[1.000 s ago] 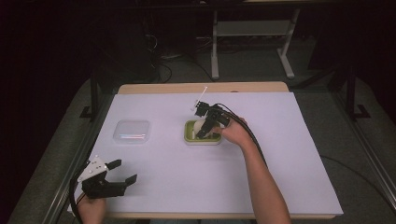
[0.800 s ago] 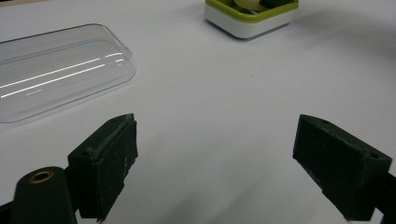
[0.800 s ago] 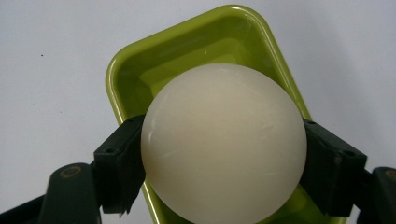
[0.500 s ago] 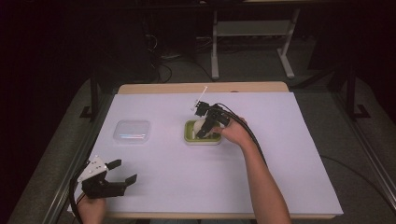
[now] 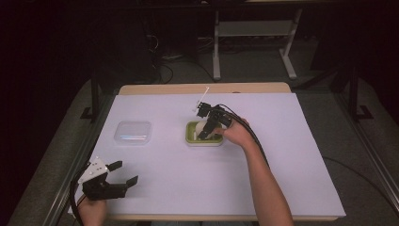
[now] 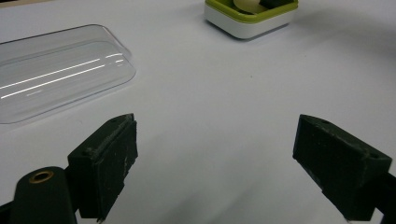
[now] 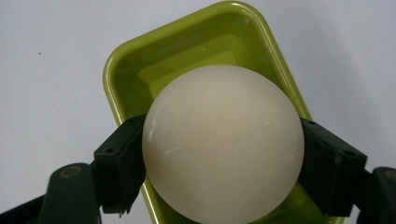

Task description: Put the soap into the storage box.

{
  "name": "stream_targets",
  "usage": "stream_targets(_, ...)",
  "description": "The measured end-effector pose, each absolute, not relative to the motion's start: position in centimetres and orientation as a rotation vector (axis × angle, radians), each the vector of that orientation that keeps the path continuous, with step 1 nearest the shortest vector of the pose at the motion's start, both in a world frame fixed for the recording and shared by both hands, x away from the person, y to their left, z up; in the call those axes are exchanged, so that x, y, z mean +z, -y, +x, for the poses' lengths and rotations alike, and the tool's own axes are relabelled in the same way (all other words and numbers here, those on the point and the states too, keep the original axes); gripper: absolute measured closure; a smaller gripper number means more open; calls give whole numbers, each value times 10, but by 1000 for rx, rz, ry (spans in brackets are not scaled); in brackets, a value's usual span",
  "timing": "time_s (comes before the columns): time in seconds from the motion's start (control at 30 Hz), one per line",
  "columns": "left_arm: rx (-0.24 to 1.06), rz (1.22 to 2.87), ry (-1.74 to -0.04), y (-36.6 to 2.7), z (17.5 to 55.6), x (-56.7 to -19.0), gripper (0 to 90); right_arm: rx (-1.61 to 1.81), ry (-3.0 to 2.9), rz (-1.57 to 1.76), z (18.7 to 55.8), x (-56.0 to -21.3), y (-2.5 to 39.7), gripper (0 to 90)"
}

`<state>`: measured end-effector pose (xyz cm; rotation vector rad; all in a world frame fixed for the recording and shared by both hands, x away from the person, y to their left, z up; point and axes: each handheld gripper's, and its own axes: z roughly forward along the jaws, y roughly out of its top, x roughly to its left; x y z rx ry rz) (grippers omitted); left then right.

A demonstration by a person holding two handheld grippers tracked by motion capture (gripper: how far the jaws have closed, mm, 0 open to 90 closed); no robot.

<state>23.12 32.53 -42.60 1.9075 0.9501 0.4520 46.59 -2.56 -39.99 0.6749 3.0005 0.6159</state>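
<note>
My right gripper [image 7: 219,172] is clamped on a cream ball [image 7: 223,144] w/ both jaws, held just over the green dish [image 7: 123,70] mid-table, so I judge I'm mid-placing & next need a gentle lower + release, while my left gripper [image 5: 123,172] waits spread apart near a clear lid [image 6: 56,70].

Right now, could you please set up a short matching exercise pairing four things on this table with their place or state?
Things:
1. left gripper
2. right gripper
3. clear lid
4. green tray

Places or states:
A. lies flat on the white table cover, to the tray's left
B. shut on the white ball
C. open, holding nothing, near the table's front left corner
D. sits under the ball, mid-table

Pairs: 1-C, 2-B, 3-A, 4-D
</note>
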Motion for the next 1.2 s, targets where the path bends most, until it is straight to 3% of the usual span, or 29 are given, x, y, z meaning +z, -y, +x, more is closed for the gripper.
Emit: stream_targets(1.2, 452, 1913, -947, -325, 232, -426, 130, 721, -2983, 754, 465, -388, 44, 220)
